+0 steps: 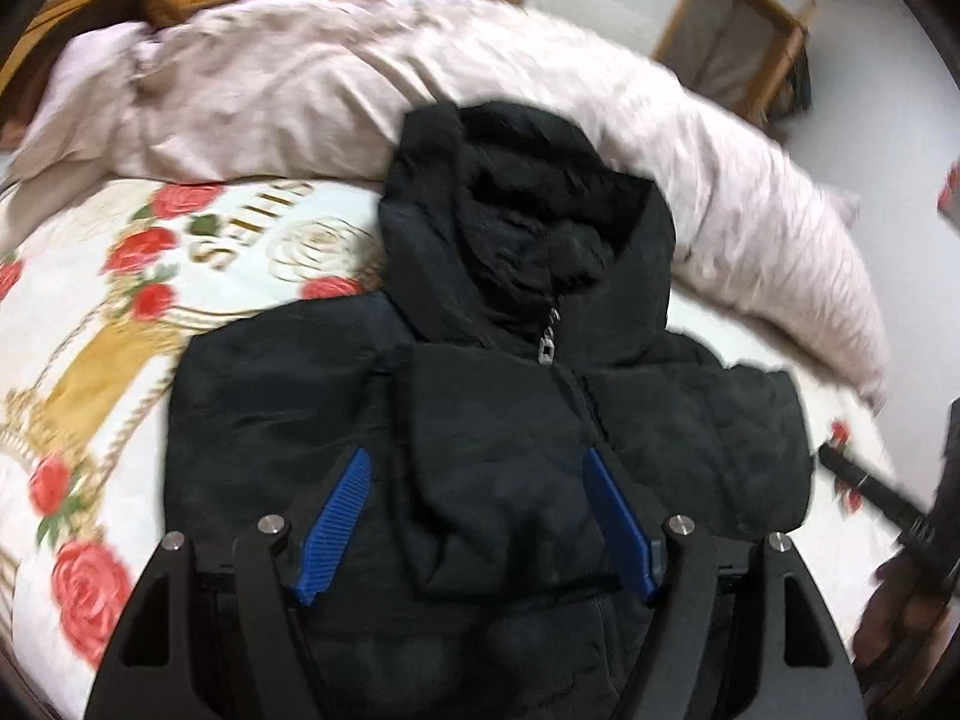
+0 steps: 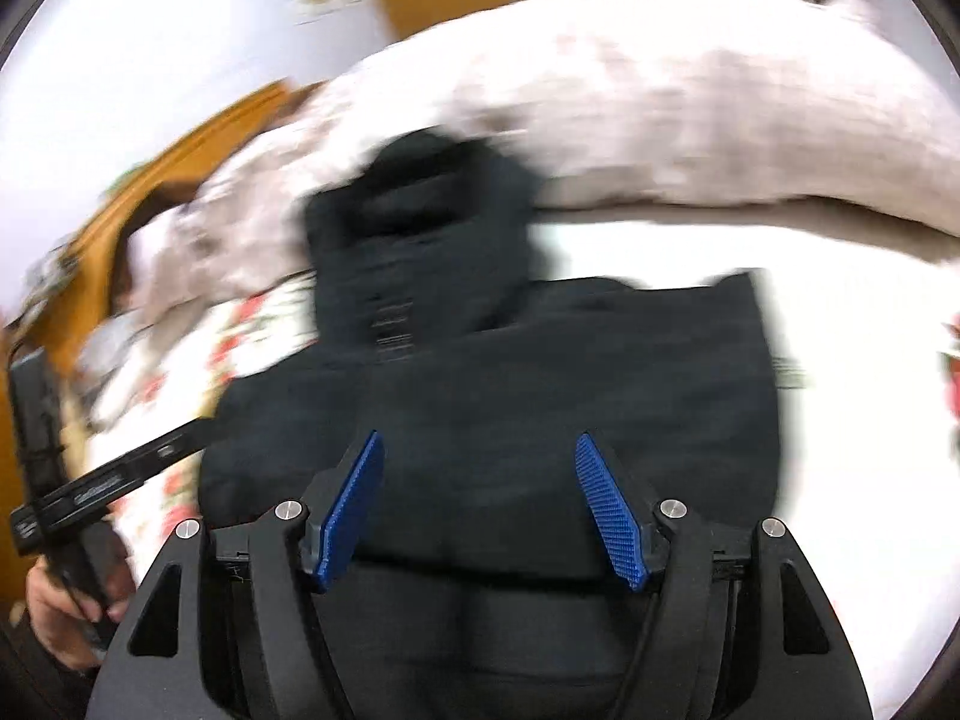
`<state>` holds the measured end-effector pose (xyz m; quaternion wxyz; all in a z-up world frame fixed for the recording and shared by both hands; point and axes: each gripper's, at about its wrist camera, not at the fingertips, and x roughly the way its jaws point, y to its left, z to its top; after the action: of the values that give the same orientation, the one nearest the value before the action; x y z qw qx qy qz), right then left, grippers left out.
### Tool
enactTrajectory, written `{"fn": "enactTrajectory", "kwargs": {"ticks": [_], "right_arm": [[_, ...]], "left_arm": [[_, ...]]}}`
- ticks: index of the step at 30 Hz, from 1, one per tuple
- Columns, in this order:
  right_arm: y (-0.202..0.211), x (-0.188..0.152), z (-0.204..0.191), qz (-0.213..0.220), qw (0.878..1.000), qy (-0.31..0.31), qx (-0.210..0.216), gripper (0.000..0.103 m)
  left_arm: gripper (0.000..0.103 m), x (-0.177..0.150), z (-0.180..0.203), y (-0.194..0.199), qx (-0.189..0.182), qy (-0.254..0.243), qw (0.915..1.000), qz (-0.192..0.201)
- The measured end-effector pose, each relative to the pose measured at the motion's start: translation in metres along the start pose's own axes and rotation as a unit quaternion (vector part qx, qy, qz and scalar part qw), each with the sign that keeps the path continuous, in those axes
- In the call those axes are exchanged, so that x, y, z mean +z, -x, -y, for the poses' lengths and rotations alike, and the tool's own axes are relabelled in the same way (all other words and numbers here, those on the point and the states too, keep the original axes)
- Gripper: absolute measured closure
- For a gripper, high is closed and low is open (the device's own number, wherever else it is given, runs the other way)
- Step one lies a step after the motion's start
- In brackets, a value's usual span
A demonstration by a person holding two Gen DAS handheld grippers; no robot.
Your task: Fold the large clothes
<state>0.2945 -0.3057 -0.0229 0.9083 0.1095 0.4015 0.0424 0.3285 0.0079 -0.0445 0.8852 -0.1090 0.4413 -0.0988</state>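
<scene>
We look down over the bed with the white rose-printed cover, where the black padded hooded jacket lies flat, its sleeves already folded in over the chest. Its long axis runs straight away from both grippers, hem nearest us and hood farthest, against the crumpled pale pink quilt. Our left gripper hangs released over the lower front, nothing between its blue pads. Our right gripper likewise stands released above the hem. Both look equally near the hem.
</scene>
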Motion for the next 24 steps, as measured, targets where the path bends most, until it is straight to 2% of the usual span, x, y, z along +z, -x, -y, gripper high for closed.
{"fn": "enactTrajectory", "kwargs": {"ticks": [1, 2, 3, 4, 6, 9, 12, 15, 18, 20, 24], "right_arm": [[-0.003, 0.001, 0.011, 0.0, 1.0, -0.004, -0.017, 0.044], [-0.01, 0.002, 0.024, -0.004, 0.999, -0.009, -0.034, 0.052], [-0.015, 0.002, 0.03, -0.007, 0.999, -0.012, -0.039, 0.055], [-0.028, 0.001, 0.037, -0.016, 0.999, -0.017, -0.042, 0.057], [-0.052, -0.003, 0.042, -0.039, 0.998, -0.018, -0.045, 0.066], [-0.084, -0.016, 0.033, -0.054, 0.997, 0.003, -0.058, 0.066], [-0.093, -0.017, 0.031, -0.051, 0.996, 0.009, -0.066, 0.066], [-0.087, -0.009, 0.034, -0.063, 0.996, 0.01, -0.067, 0.066], [-0.063, 0.001, 0.032, -0.037, 0.997, 0.013, -0.063, 0.066], [-0.051, 0.01, 0.031, -0.015, 0.998, 0.014, -0.06, 0.066], [-0.065, 0.028, 0.023, -0.015, 0.997, 0.037, -0.065, 0.066]], "left_arm": [[0.031, -0.001, 0.002, -0.013, -0.009, -0.005, 0.9999, -0.009], [0.033, -0.003, 0.001, -0.022, -0.007, -0.004, 0.9998, -0.017], [0.04, -0.007, 0.0, -0.032, 0.001, -0.001, 0.9996, -0.029], [0.043, -0.01, -0.004, -0.04, 0.009, 0.004, 0.9991, -0.04], [0.043, -0.017, -0.012, -0.05, 0.017, 0.011, 0.9989, -0.043], [0.043, -0.023, -0.012, -0.053, 0.031, 0.001, 0.9989, -0.034], [0.043, -0.029, -0.015, -0.059, 0.033, -0.002, 0.9992, -0.024], [0.043, -0.025, -0.015, -0.058, 0.039, 0.0, 0.9989, -0.026], [0.043, -0.02, -0.013, -0.046, 0.045, 0.011, 0.9986, -0.027], [0.043, -0.017, -0.011, -0.034, 0.052, 0.008, 0.9985, -0.016], [0.043, -0.003, -0.008, -0.012, 0.061, 0.001, 0.9975, 0.034]]}}
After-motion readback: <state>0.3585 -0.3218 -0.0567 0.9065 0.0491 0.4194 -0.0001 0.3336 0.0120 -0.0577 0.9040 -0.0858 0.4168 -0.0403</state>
